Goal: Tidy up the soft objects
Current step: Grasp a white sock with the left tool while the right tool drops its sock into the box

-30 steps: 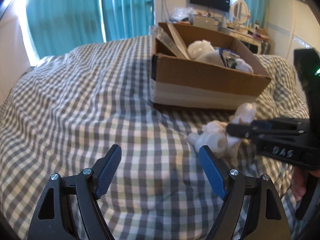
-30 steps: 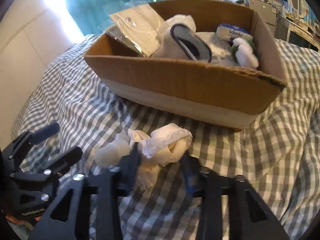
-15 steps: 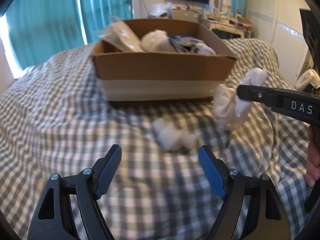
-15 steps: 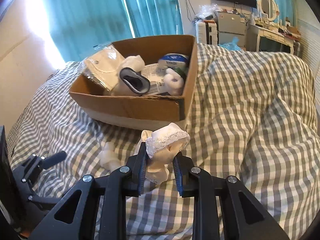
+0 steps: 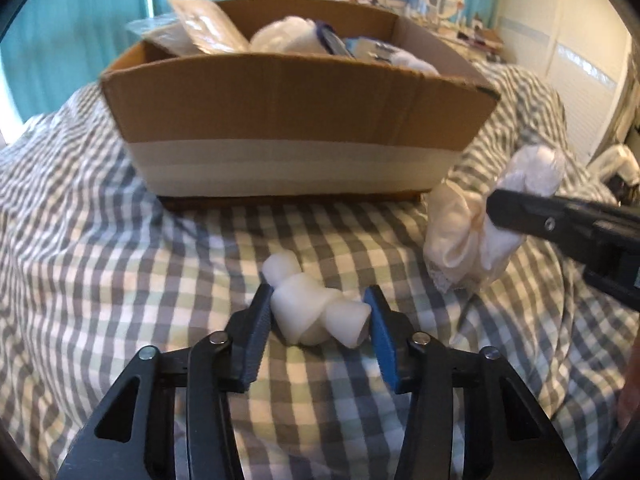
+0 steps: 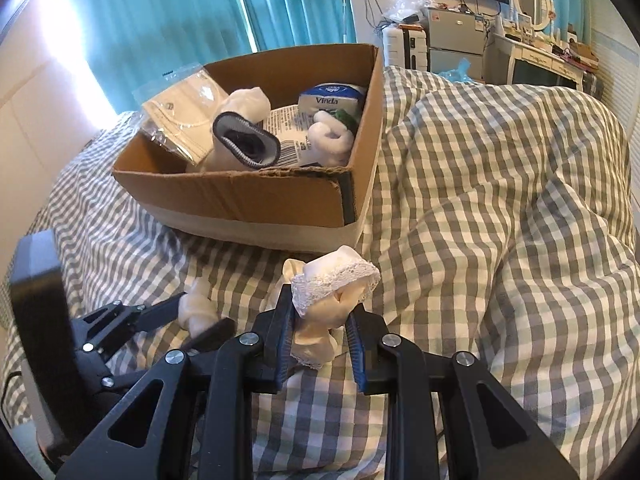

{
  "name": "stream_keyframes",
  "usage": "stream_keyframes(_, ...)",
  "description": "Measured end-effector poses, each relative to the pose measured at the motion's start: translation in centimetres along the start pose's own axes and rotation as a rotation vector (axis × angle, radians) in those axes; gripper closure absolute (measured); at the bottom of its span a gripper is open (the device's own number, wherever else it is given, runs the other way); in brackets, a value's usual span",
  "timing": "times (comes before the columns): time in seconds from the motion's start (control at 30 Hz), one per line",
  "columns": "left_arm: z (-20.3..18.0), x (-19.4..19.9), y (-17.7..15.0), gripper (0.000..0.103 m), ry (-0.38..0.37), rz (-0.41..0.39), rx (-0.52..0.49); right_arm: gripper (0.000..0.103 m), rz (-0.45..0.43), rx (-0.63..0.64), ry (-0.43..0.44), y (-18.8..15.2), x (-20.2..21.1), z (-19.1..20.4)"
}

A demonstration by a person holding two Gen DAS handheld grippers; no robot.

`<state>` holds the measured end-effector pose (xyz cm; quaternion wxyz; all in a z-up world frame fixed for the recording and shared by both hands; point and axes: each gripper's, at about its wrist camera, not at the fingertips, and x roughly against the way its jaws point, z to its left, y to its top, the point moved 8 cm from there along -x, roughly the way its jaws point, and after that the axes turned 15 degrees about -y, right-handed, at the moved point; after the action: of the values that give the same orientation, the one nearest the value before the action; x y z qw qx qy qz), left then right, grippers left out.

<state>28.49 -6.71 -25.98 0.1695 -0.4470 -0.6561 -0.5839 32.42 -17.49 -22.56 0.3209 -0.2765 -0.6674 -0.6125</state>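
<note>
A cardboard box [image 5: 296,128] stands on the checked bed and holds socks, a tissue pack and a plastic bag; it also shows in the right wrist view [image 6: 256,196]. A white rolled sock [image 5: 316,312] lies on the bed between the pads of my left gripper [image 5: 320,320], whose jaws are closed in on its sides. My right gripper [image 6: 320,320] is shut on a cream lace-trimmed sock [image 6: 332,292] and holds it above the bed, in front of the box's near right corner. That sock also shows in the left wrist view [image 5: 480,232].
The grey and white checked duvet [image 6: 500,200] bulges high to the right of the box. Teal curtains [image 6: 180,12] hang behind. A desk, mirror and screen [image 6: 520,8] stand at the back right.
My left gripper moved forward to the white rolled sock and closed its jaws around it. My right gripper lifted the lace sock off the bed and holds it up.
</note>
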Motion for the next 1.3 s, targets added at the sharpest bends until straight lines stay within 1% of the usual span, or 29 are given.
stream_keyframes(0.23, 0.3, 3.0, -1.1, 0.063, 0.003, -0.036, 0.013, 0.079, -0.016, 0.025, -0.038, -0.6, 0.4, 0.3)
stream_keyframes(0.37, 0.9, 4.9, -1.5, 0.066, -0.012, -0.05, 0.029, 0.079, -0.045, 0.035, -0.043, -0.9, 2.2, 0.7)
stream_keyframes(0.57, -0.1, 7.4, -1.3, 0.067, -0.018, -0.078, 0.027, 0.079, -0.073, 0.034, -0.024, -1.2, 5.1, 1.1)
stream_keyframes(0.63, -0.4, 8.5, -1.1, 0.067, -0.019, -0.09, 0.026, 0.079, -0.096, 0.037, -0.026, -0.9, 6.4, 1.3)
stream_keyframes(0.8, -1.4, 11.6, 1.0, 0.067, -0.026, -0.146, 0.006, 0.079, -0.149, 0.04, -0.011, 0.4, 9.7, 1.7)
stream_keyframes(1.03, -2.1, 15.8, 4.9, 0.067, -0.013, -0.232, -0.039, 0.079, -0.229, 0.064, -0.009, 3.1, 13.6, 2.0)
stream_keyframes(1.17, -1.7, 17.0, 7.6, 0.066, -0.014, -0.261, -0.068, 0.079, -0.267, 0.071, -0.011, 5.2, 14.9, 2.0)
stream_keyframes(1.3, -1.0, 16.3, 10.0, 0.066, -0.031, -0.261, -0.107, 0.079, -0.292, 0.077, -0.008, 7.5, 15.1, 1.8)
